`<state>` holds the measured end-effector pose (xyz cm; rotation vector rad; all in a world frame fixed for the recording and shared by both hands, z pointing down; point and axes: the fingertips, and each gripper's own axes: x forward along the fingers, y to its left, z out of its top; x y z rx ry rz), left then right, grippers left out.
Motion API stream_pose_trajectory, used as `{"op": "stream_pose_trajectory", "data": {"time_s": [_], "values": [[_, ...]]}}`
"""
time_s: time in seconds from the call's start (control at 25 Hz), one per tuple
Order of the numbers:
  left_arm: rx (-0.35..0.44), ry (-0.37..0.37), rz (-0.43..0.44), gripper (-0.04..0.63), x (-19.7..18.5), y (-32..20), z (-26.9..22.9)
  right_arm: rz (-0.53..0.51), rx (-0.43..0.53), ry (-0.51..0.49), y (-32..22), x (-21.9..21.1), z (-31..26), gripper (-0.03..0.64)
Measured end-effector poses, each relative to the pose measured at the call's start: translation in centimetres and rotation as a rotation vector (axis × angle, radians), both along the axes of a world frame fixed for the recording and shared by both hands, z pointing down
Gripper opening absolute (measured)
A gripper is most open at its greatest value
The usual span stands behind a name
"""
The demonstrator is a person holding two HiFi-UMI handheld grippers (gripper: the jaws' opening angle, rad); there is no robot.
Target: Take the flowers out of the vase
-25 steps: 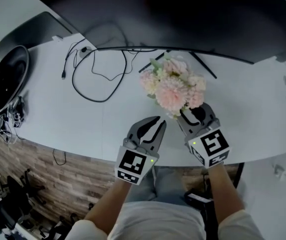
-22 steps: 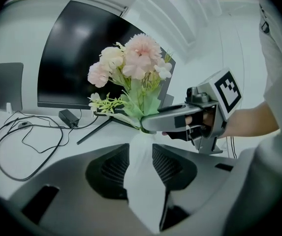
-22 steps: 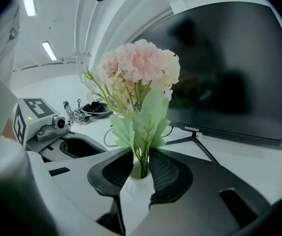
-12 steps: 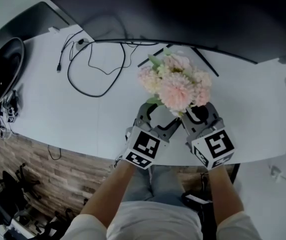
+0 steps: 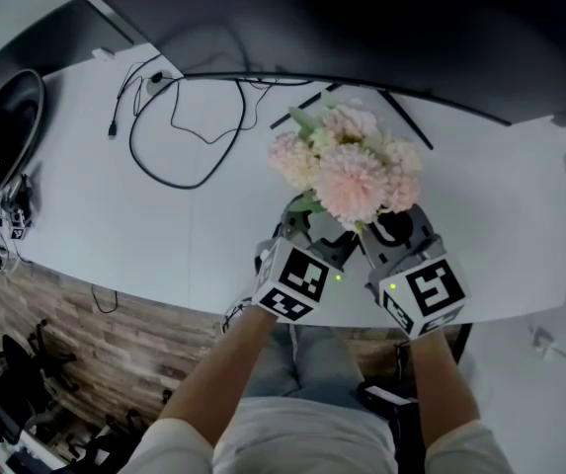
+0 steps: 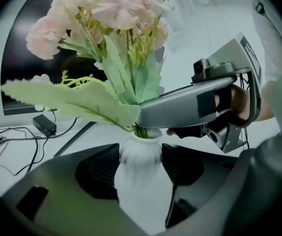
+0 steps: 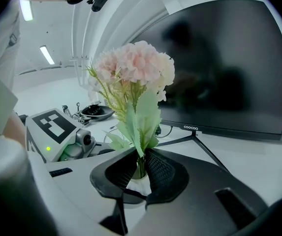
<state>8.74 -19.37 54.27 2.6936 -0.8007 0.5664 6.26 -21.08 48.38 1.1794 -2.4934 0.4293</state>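
The step in hand is setting the grip: one gripper to steady the vase, the other to take the flowers. The vase (image 6: 141, 176), white and narrow-necked, stands upright near the front edge of the worktop (image 5: 115, 215), with the pink flowers (image 5: 347, 166) still in it. The left gripper (image 5: 307, 227) has its jaws wide and closing around the vase body. The pads sit just beside its sides, and I cannot tell whether they touch yet, so it reads as not yet grasping. The right gripper (image 5: 381, 227) is closing on the green stems (image 7: 140, 167) right above the vase mouth. The stems stand between its ribbed pads, which are near them but do not clearly pinch. The next move probably calls for both grips to finish first. The bunch should then be lifted straight up along the neck while the left gripper keeps the vase down, as a slanted pull could tip or drag it. A broad leaf (image 6: 72, 100) spreads sideways at the neck and may snag on the right gripper's jaw lying across it. Behind the flowers stands a dark monitor (image 7: 229, 68), and a loose black cable (image 5: 179, 136) loops further left, well apart from the lift path.
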Motion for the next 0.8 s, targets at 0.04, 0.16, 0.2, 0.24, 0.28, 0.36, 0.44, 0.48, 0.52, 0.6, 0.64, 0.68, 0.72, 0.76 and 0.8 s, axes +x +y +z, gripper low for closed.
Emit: {"op": "stream_pose_trajectory", "data": {"time_s": [0.04,0.16,0.2,0.24,0.28,0.36,0.44,0.48,0.52,0.6,0.64,0.68,0.72,0.76,0.8], "values": [[-0.001,-0.001,0.001,0.272,0.0,-0.1,-0.1,0.001,0.0,0.0,0.0,0.0,0.0,0.074],[0.001,-0.002,0.006,0.27,-0.1,-0.1,0.1,0.005,0.0,-0.005,0.0,0.0,0.0,0.072],[0.001,-0.001,0.006,0.27,-0.1,0.0,0.1,0.01,-0.001,-0.009,0.0,0.0,-0.1,0.072],[0.0,-0.001,0.005,0.27,-0.2,0.0,0.1,0.016,-0.002,-0.015,0.0,0.1,-0.2,0.071],[0.0,-0.002,0.004,0.27,-0.2,-0.1,0.0,0.022,-0.004,-0.023,-0.1,0.2,-0.2,0.071],[0.001,-0.004,0.0,0.27,-0.2,-0.1,-0.1,0.034,-0.008,-0.043,-0.1,0.4,-0.5,0.071],[0.0,-0.003,-0.001,0.27,-0.2,-0.1,-0.1,0.043,-0.006,-0.058,-0.2,0.5,-0.8,0.069],[0.0,-0.003,-0.001,0.27,-0.2,-0.1,-0.1,0.046,-0.004,-0.064,-0.2,0.6,-1.0,0.069],[-0.001,-0.004,0.0,0.27,-0.2,-0.1,-0.1,0.049,-0.002,-0.069,-0.2,0.6,-1.2,0.068],[-0.001,-0.007,-0.001,0.27,-0.4,-0.2,-0.1,0.054,0.003,-0.079,-0.2,0.6,-1.6,0.067],[-0.001,-0.008,-0.002,0.27,-0.5,-0.2,-0.1,0.057,0.006,-0.085,-0.2,0.6,-1.8,0.066],[-0.001,-0.009,-0.003,0.27,-0.5,-0.2,0.0,0.06,0.009,-0.092,-0.2,0.7,-2.0,0.066],[-0.001,-0.008,-0.005,0.27,-0.5,-0.2,0.0,0.065,0.012,-0.099,-0.2,0.8,-2.2,0.066],[-0.002,-0.007,-0.007,0.27,-0.4,-0.2,0.0,0.071,0.014,-0.106,-0.2,0.9,-2.5,0.066],[-0.003,-0.006,-0.008,0.27,-0.4,-0.2,0.0,0.078,0.016,-0.113,-0.2,1.1,-2.7,0.064]]}}
